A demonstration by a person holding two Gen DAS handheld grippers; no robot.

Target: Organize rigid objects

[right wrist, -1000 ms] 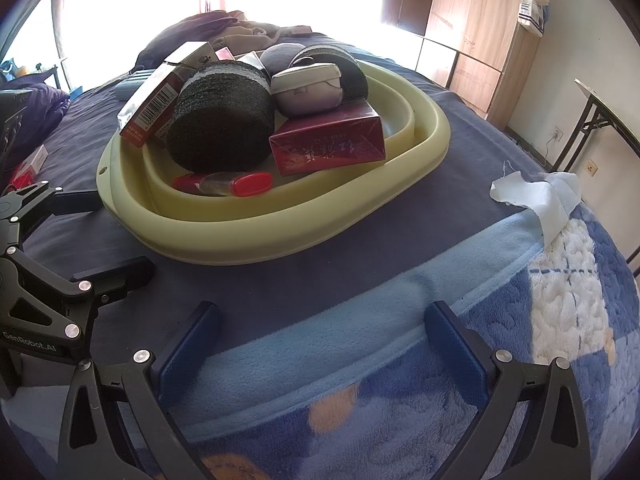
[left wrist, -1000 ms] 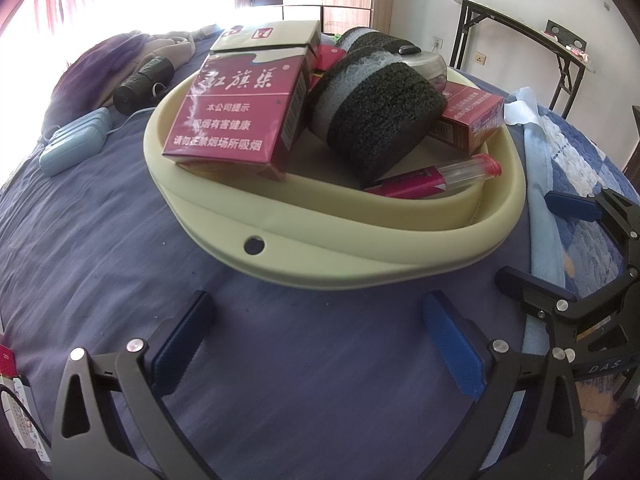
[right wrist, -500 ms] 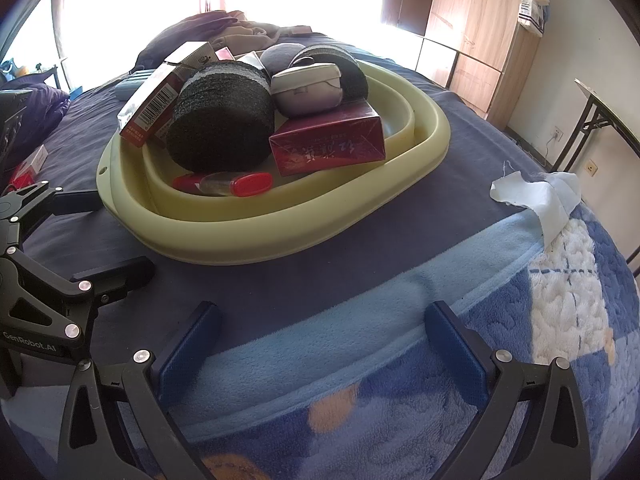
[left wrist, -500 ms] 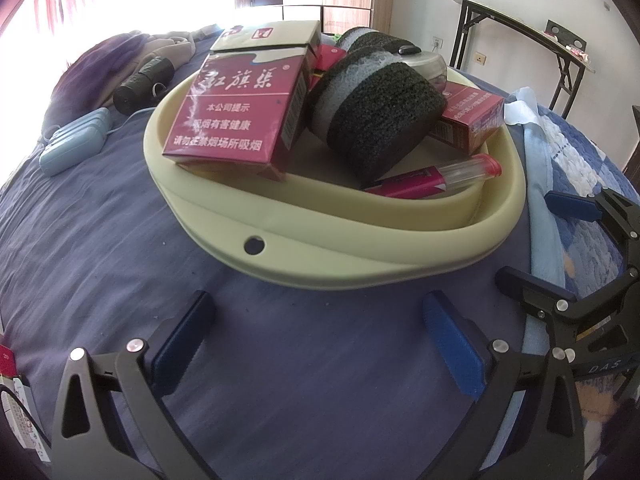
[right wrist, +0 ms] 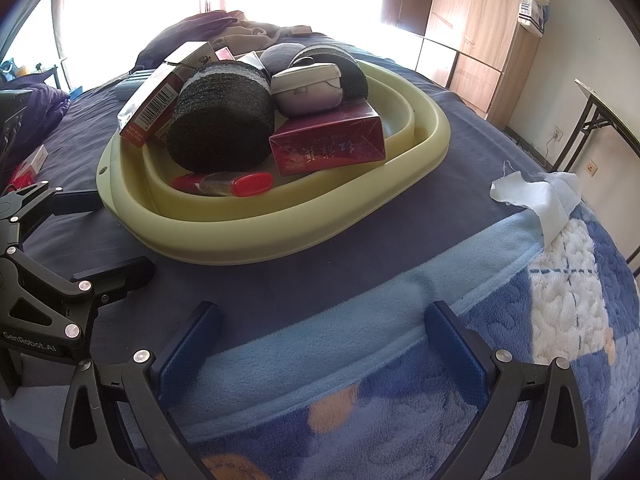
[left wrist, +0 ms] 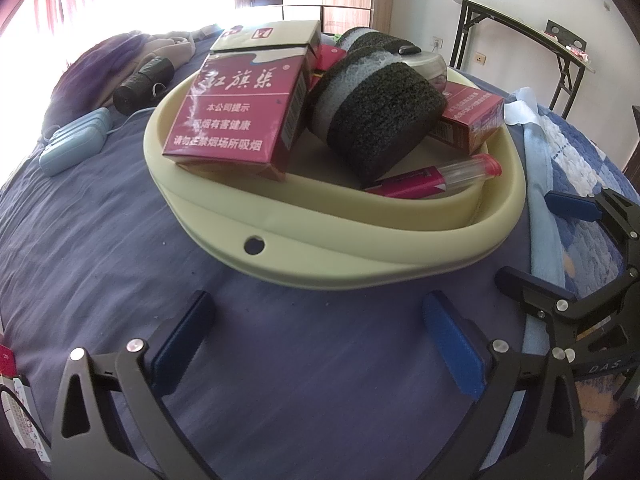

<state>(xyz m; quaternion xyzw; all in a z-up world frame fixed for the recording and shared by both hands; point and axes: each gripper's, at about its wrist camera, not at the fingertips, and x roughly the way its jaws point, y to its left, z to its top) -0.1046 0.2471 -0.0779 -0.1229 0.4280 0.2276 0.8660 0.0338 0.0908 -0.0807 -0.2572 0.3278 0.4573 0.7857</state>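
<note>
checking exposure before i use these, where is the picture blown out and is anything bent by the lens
Left wrist view: the window behind the red cigarette box is blown to white, and the basin rim bows under fisheye distortion. Right wrist view: the window above the dark sponge roll is washed out too, the wardrobe leans, and dark vignette fills the corners.

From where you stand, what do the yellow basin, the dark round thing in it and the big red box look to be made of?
The basin looks like matte plastic or silicone: smooth, thick rolled rim, dull sheen. The dark round thing seems knitted or foamy fabric, going by its coarse, fuzzy grain. The red box looks like printed card under clear film, since its faces shine; I cannot be certain.
</note>
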